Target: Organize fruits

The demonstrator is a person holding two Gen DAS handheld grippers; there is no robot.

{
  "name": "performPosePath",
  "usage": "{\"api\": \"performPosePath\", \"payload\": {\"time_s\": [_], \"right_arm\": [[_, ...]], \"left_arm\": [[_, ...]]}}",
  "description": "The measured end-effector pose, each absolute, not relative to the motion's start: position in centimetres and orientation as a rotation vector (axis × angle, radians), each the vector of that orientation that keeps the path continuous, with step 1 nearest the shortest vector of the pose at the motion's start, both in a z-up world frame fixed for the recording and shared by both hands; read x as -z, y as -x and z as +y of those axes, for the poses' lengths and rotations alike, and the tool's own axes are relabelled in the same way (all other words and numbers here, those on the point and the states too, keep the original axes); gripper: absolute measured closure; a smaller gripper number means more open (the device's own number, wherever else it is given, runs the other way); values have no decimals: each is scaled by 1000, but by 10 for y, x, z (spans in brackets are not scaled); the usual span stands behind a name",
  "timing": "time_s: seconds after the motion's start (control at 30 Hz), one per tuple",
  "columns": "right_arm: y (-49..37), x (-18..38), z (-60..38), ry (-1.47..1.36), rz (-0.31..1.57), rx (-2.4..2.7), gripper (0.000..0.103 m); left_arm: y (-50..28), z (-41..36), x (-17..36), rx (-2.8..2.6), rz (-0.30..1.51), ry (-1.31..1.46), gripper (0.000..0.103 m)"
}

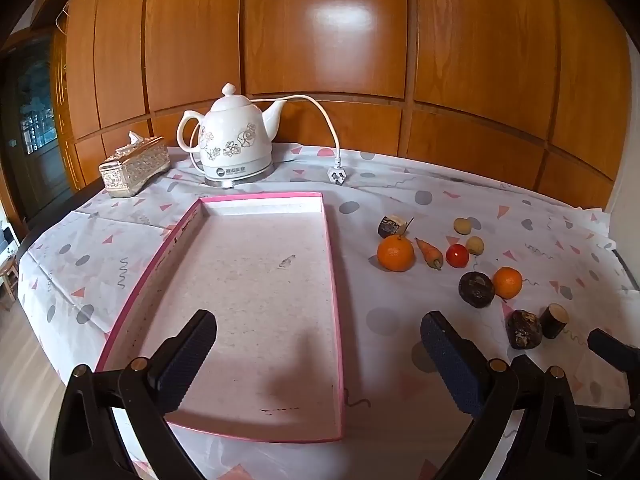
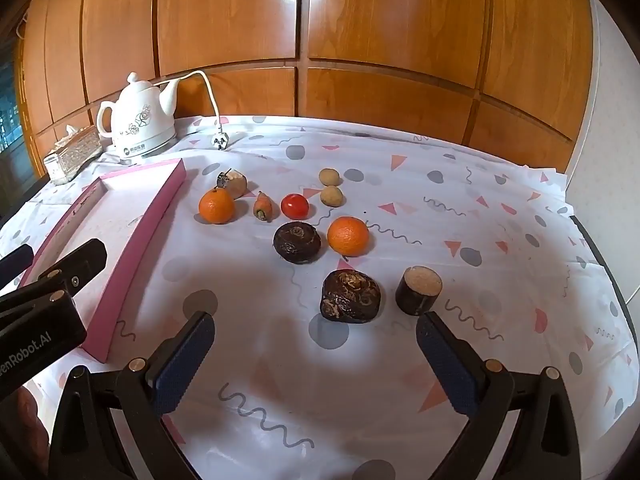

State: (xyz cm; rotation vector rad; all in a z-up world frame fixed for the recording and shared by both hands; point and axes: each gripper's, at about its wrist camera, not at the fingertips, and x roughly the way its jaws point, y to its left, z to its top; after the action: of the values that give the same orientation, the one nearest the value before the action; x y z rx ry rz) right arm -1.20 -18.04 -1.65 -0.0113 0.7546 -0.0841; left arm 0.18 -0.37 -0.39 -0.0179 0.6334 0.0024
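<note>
Both grippers hang with fingers spread wide and empty at the near edge of the cloth-covered counter (image 2: pixel 400 360), the left gripper (image 1: pixel 318 356) over the bare pink tray (image 1: pixel 332 264), the right gripper (image 2: pixel 316 354) facing the scattered produce, apparently poised for a first pick. Nearest its fingers lie a dark knobbly root (image 2: pixel 351 296) and a cut brown stub (image 2: pixel 419 290); beyond, two oranges (image 2: pixel 348 236), a tomato (image 2: pixel 295 205) and a small carrot (image 2: pixel 263 206). A white electric kettle (image 1: pixel 236 136) and a tissue box (image 1: pixel 134 166) stand against the wood-panelled wall, clear of the working space.
</note>
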Motion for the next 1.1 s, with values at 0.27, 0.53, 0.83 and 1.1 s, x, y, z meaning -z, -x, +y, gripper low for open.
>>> {"api": "performPosePath", "payload": {"time_s": [0.27, 0.53, 0.83, 1.1], "right_arm": [[13, 16, -179, 18, 751, 87, 0], [13, 16, -179, 20, 749, 86, 0], [14, 16, -180, 17, 750, 84, 0], [13, 16, -181, 13, 752, 85, 0]], "left_arm": [[-1, -5, 3, 1, 634, 28, 0], [0, -6, 2, 12, 633, 29, 0], [0, -10, -1, 22, 634, 27, 0], [0, -14, 0, 33, 636, 19, 0]]}}
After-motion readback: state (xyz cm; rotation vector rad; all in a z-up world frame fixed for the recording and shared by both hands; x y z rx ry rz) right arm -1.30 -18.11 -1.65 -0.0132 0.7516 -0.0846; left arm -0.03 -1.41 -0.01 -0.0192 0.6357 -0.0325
